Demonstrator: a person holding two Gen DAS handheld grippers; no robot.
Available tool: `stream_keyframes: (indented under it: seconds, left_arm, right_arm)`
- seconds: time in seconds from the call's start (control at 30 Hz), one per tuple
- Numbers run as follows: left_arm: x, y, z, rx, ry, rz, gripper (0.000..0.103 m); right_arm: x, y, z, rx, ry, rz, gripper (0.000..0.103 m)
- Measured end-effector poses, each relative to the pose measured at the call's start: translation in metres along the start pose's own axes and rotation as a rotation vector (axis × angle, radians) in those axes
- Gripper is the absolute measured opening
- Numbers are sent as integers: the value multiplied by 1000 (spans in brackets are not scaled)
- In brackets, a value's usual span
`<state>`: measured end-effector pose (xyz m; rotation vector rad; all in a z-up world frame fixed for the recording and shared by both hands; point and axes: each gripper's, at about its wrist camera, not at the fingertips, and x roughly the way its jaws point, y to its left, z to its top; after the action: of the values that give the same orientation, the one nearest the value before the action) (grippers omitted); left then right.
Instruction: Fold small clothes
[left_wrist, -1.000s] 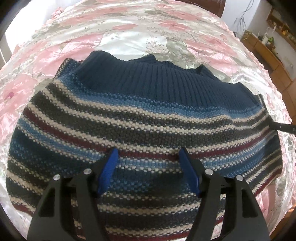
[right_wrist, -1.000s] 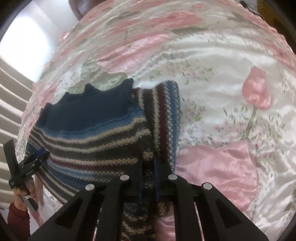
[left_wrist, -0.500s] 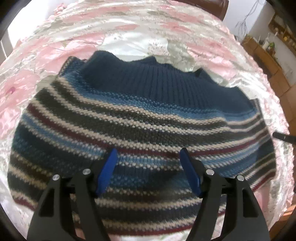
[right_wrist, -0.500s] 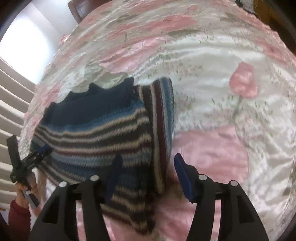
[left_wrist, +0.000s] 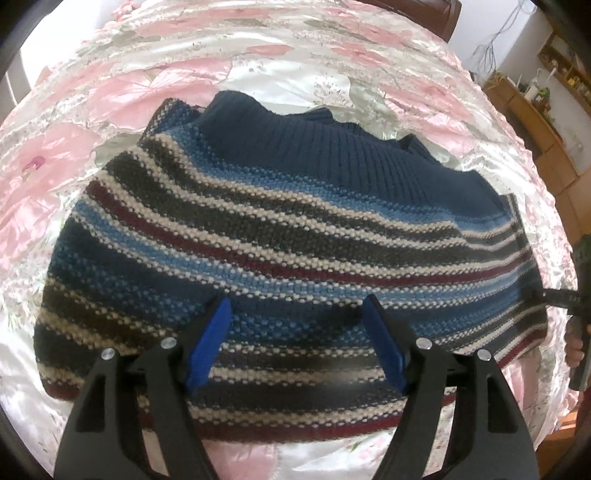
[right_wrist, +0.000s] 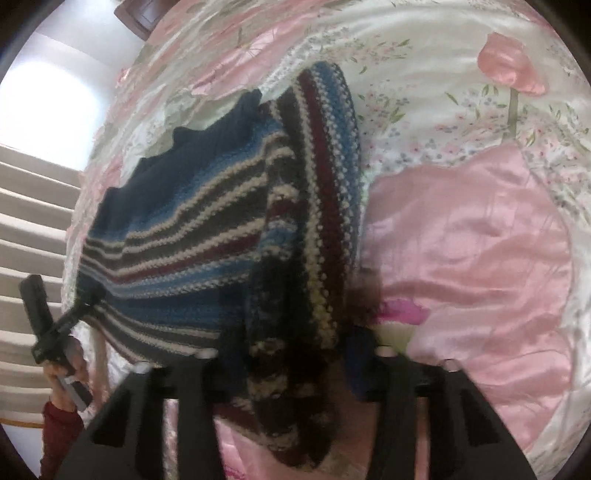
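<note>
A striped knit sweater (left_wrist: 280, 236) lies spread on a bed covered with a shiny pink floral bedspread (left_wrist: 122, 88), its navy ribbed hem toward 12 o'clock and its bands of blue, grey, cream and maroon running across the left wrist view. At 6 o'clock in that view the left tool (left_wrist: 297, 339) hangs over the sweater's near stripes with its blue-padded fingers (left_wrist: 208, 345) spread well apart and nothing between them. At 3 o'clock the other tool's dark tip meets the sweater's right edge, with a hand partly showing just below it at the frame's rim. Wooden furniture (left_wrist: 532, 122) stands beyond the bed at 2 o'clock, with small bottles on it, and a dark headboard (left_wrist: 421, 14) shows at 12 o'clock. In the right wrist view, pale horizontal slats (right_wrist: 29, 229) fill the edge at 9 o'clock, and at 8 o'clock a hand (right_wrist: 68, 369) in a dark red sleeve (right_wrist: 59, 432) grips the left tool's handle at the sweater's far corner. The sweater's side is folded over the body into a lengthwise strip that runs from 12 o'clock down to 6 o'clock, blurred where it nears the camera. The right tool (right_wrist: 291, 354) sits at 6 o'clock with its fingers standing apart on either side of that folded strip, which hides much of them. Open pink satin lies from 2 to 5 o'clock.
</note>
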<state>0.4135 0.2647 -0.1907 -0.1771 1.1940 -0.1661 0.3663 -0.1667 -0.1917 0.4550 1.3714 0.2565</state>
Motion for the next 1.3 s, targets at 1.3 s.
stream_keyframes:
  seconds: [1.3]
  left_arm:
    - [-50,49,17,4,-60,-16,79]
  right_arm:
    - [-25,185,26,-235,-16,-133,27]
